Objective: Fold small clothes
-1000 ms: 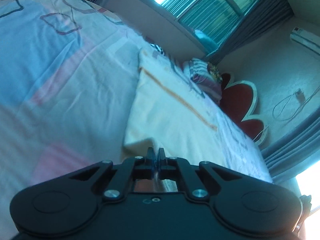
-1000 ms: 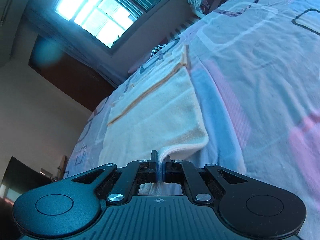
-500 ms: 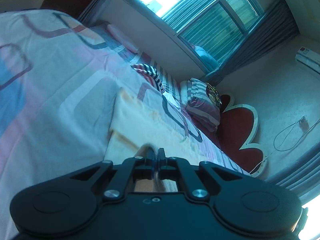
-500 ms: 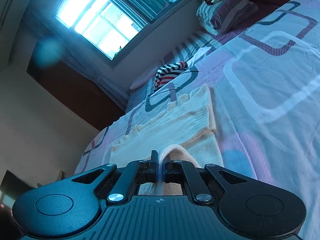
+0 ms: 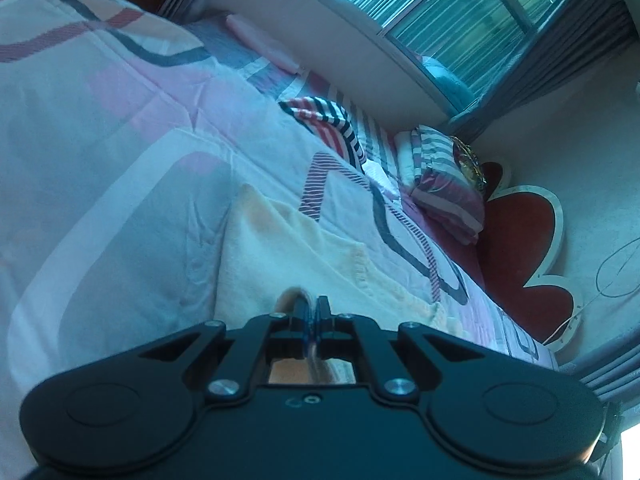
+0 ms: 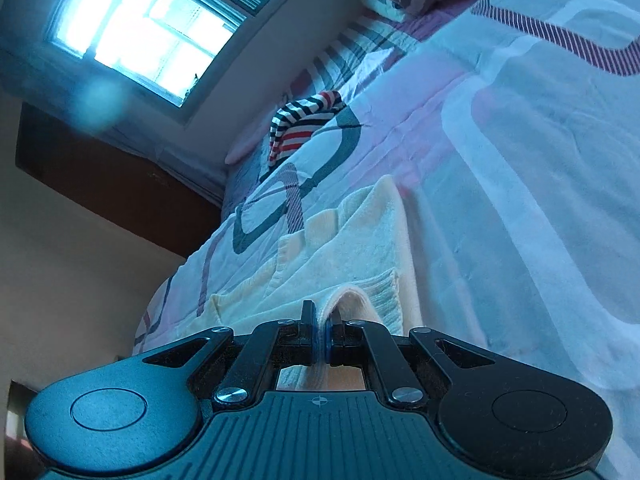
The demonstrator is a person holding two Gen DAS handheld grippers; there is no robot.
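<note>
Left hand-held gripper [image 5: 313, 312] and right hand-held gripper [image 6: 321, 322] each pinch the fuzzy, rib-edged cream knit garment [image 6: 360, 248] tightly, over the smooth patterned bed sheet [image 6: 540, 200].

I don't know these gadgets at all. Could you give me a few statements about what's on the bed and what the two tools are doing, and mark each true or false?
1. Both tools have their jaws shut on the cream garment. True: the left gripper and the right gripper each pinch an edge of it.
2. A striped garment lies farther up the bed. True.
3. The cream garment hangs in the air, clear of the bed. False: most of it lies on the bedspread.
4. The window is dark. False: bright daylight comes through it.
5. A striped pillow sits near the red headboard. True.
</note>
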